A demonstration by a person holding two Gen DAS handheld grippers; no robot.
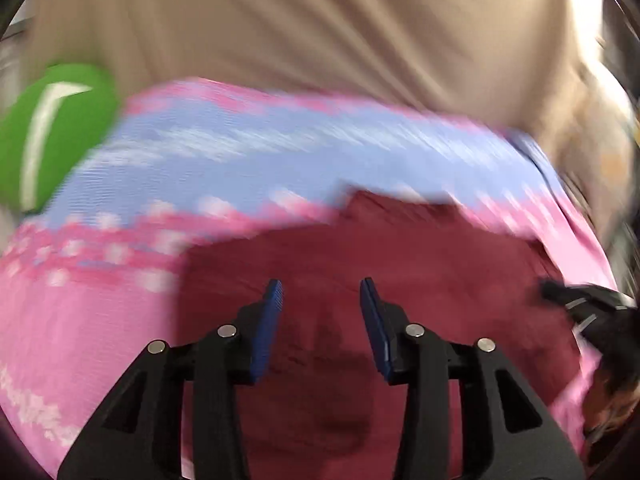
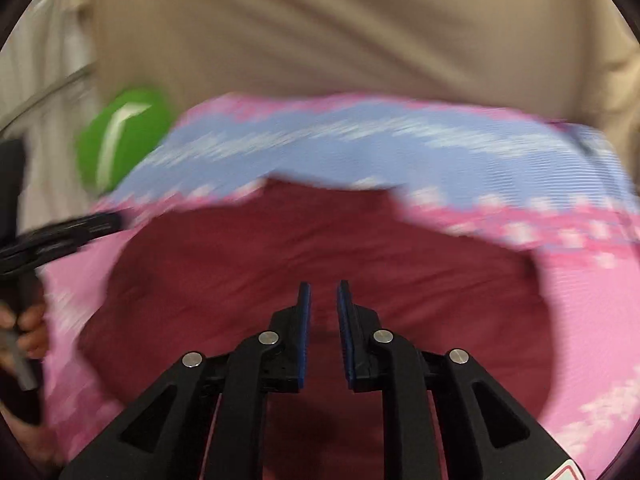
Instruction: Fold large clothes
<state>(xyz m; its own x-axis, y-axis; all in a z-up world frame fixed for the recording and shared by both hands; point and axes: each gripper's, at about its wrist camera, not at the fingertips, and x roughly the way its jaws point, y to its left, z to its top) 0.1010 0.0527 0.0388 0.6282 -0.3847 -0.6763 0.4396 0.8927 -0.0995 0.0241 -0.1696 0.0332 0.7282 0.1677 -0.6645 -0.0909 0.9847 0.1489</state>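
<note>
Both views are showing the garment (image 1: 360, 280) lying directly ahead: the left gripper (image 1: 321, 292) is hovering with jaws parted and empty, and the right gripper (image 2: 323, 294), narrowly parted, is holding nothing above its middle.

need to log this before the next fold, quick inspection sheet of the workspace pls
surface: pink and blue patterned cloth over a beige sheet
job's things: maroon garment lying on the patterned cloth, edges blurred
clutter: green object at the cloth's far left edge
grippers: left gripper open, nothing between the pads; right gripper narrowly open, nothing between the pads
cables: nothing seen
surroundings: too blurred to tell
</note>
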